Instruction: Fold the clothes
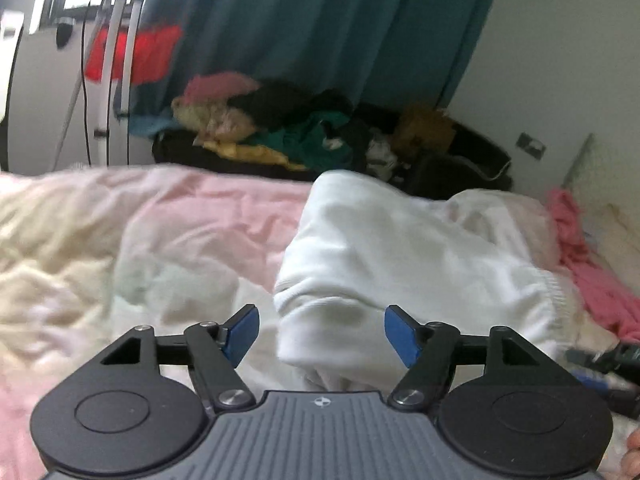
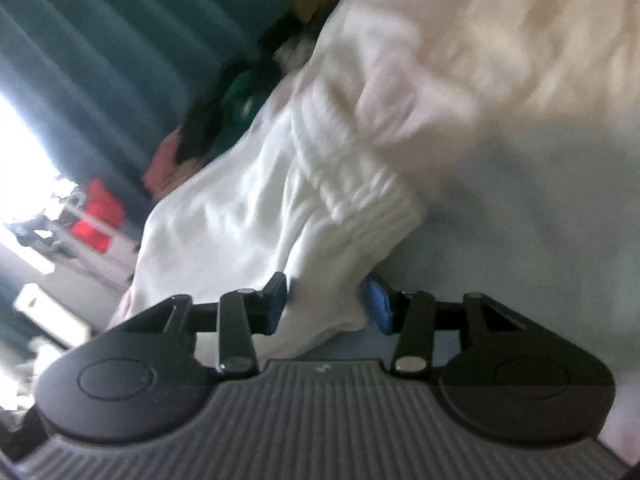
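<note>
A white garment (image 1: 400,248) with a gathered elastic band (image 1: 552,292) lies bunched on the pink and cream bedcover (image 1: 180,216). My left gripper (image 1: 322,334) hovers just in front of it, open, its blue pads wide apart and touching no cloth; a fold of the garment sits ahead between them. In the right wrist view, which is tilted and blurred, the same white garment (image 2: 248,208) shows its ribbed band (image 2: 360,200). A corner of that cloth lies between the blue pads of my right gripper (image 2: 326,306), which stands partly open with the pads not pressing on it.
Past the bed's far edge, a black suitcase (image 1: 460,160) holds a heap of mixed clothes (image 1: 280,120) before a teal curtain (image 1: 320,20). A pink garment (image 1: 592,272) lies on the bed at right. A white stand (image 1: 116,60) rises at the back left.
</note>
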### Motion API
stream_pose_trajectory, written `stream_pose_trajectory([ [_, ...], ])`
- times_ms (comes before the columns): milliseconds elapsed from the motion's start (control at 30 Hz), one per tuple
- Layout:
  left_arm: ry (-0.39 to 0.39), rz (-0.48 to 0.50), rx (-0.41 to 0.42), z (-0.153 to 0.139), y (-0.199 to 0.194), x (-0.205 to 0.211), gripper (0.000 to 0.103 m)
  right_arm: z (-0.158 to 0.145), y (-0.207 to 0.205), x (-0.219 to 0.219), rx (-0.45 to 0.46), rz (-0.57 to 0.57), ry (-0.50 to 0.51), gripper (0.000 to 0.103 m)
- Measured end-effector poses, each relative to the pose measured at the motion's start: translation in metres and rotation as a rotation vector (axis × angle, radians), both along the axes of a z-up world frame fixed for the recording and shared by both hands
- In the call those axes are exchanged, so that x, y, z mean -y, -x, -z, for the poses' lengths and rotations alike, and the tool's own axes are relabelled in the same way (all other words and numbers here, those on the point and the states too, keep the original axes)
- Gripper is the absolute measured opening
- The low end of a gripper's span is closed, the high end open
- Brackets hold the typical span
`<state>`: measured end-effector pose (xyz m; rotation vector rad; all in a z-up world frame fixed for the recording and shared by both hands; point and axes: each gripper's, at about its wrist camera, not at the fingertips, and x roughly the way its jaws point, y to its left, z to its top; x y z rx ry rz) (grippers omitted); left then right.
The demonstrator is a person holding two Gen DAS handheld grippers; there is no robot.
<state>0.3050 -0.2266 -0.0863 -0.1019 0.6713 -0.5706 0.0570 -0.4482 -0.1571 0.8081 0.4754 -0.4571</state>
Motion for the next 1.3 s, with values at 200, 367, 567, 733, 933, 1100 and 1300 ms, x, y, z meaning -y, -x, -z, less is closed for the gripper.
stream_pose_trajectory([
  [200,0.000,0.032,0.119,-0.066,0.080,-0.025,0.077,-0.078,0.060,-0.053,0.079,-0.091,0.199,0.048],
  [367,0.012,0.042,0.208,-0.116,0.147,-0.049,0.079,-0.125,0.103,-0.090,0.124,-0.178,0.339,0.048],
  [567,0.042,0.031,0.267,-0.161,0.225,-0.081,0.093,-0.163,0.160,-0.134,0.199,-0.243,0.439,0.074],
  [733,0.047,0.032,0.368,-0.173,0.292,-0.105,0.103,-0.166,0.200,-0.173,0.261,-0.217,0.552,0.093],
  [933,0.018,0.000,0.437,-0.158,0.336,-0.119,0.103,-0.146,0.219,-0.191,0.287,-0.207,0.534,0.093],
  [1100,0.026,-0.042,0.414,-0.134,0.332,-0.125,0.103,-0.115,0.213,-0.193,0.266,-0.194,0.558,0.093],
  [1300,0.004,-0.069,0.370,-0.104,0.317,-0.124,0.103,-0.083,0.199,-0.193,0.237,-0.203,0.583,0.093],
])
